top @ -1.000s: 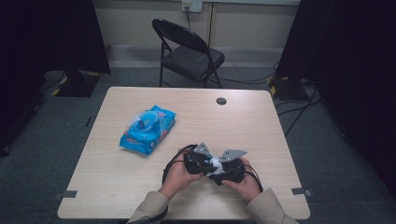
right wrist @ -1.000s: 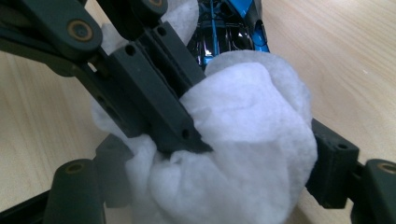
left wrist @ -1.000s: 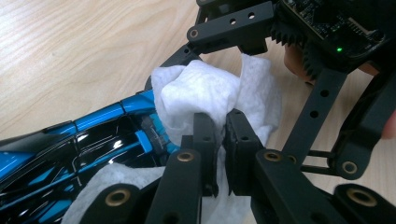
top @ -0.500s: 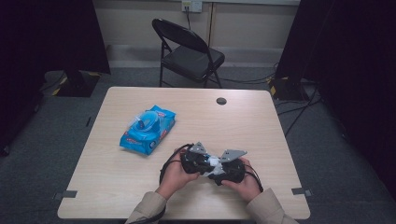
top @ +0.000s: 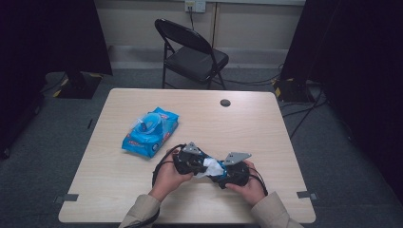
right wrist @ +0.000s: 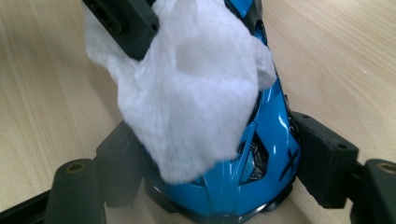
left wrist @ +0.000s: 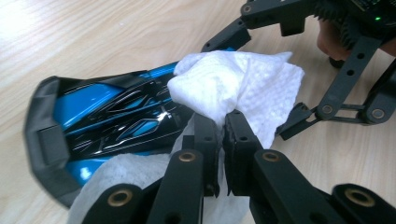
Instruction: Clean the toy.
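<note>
The work in hand is wiping a blue toy car point(right wrist: 261, 154) with a white wipe point(left wrist: 233, 88). The car sits low over the near middle of the counter point(top: 285, 123), between the two hands. The right gripper point(right wrist: 219, 182) has its jaws clamped on the car's sides and holds it steady. The left gripper point(left wrist: 222, 135) has its jaws closed tight on a fold of the wipe, which is draped across the car's top.

Judged from these views, wiping is under way: one end of the car is covered by the wipe, the other end is bare and glossy. Whether the bare part has been cleaned cannot be told. The blue wipes pack point(top: 149, 132) lies to the far left, lid raised, not yet closed.
</note>
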The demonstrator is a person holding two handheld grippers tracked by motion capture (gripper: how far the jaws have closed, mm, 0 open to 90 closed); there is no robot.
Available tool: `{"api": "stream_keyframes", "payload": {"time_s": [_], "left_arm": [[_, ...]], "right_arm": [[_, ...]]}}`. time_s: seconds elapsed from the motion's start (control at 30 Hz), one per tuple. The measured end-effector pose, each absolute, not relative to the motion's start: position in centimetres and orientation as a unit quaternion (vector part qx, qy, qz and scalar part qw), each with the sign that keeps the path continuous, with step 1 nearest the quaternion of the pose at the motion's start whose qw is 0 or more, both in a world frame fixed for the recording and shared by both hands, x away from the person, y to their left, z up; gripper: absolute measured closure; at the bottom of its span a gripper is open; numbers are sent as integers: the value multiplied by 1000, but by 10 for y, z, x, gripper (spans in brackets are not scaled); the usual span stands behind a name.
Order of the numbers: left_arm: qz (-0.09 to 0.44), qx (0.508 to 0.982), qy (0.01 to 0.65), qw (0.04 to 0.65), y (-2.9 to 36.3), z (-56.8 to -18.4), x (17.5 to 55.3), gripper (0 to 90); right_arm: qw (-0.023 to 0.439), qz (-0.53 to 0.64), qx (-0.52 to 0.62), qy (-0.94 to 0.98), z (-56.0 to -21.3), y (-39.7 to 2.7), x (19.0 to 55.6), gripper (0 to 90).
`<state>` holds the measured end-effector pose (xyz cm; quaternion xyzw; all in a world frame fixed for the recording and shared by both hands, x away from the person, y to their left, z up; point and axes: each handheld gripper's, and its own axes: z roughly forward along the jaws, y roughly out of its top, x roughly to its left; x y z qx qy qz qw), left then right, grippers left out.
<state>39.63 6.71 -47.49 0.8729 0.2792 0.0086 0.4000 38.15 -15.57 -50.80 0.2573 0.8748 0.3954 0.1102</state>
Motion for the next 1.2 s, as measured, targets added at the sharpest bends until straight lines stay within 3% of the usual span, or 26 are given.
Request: {"api": "stream_keyframes", "payload": {"time_s": [1.2], "left_arm": [[33, 851, 350, 391, 120, -468, 405, 852]], "right_arm": [[110, 395, 257, 875, -508, -156, 381, 260]]}}
